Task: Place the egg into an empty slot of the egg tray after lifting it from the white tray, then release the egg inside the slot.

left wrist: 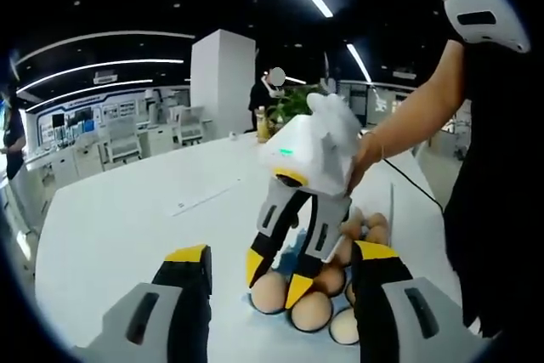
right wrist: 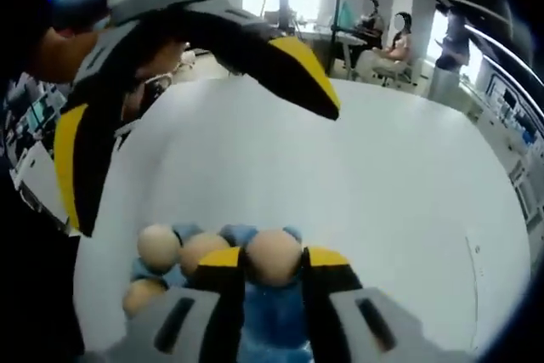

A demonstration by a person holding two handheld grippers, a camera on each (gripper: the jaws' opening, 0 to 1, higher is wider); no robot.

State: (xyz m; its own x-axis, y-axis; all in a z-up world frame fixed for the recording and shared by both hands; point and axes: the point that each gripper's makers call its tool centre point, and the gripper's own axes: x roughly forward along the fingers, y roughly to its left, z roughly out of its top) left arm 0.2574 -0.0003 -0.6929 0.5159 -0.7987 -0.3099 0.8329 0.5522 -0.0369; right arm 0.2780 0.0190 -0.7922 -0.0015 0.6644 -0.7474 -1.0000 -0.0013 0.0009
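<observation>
Over the blue egg tray (right wrist: 272,316), your right gripper (right wrist: 274,263) is clamped on the egg (right wrist: 272,257); your left gripper (left wrist: 285,274) hangs wide apart. Let go off-centre and it could knock neighbouring eggs (right wrist: 159,246); squeeze harder and it cracks

A broad white table (left wrist: 136,210) spreads toward nine o'clock, with a thin pale strip (left wrist: 206,199) lying flat on it. Behind it at twelve o'clock rises a white square pillar (left wrist: 223,82), a leafy green plant (left wrist: 289,104) just beside it. Rows of white desks and chairs (left wrist: 119,138) stand at ten o'clock under long ceiling light strips (left wrist: 102,65). Two seated people (right wrist: 387,44) are at one o'clock in the right gripper view.
</observation>
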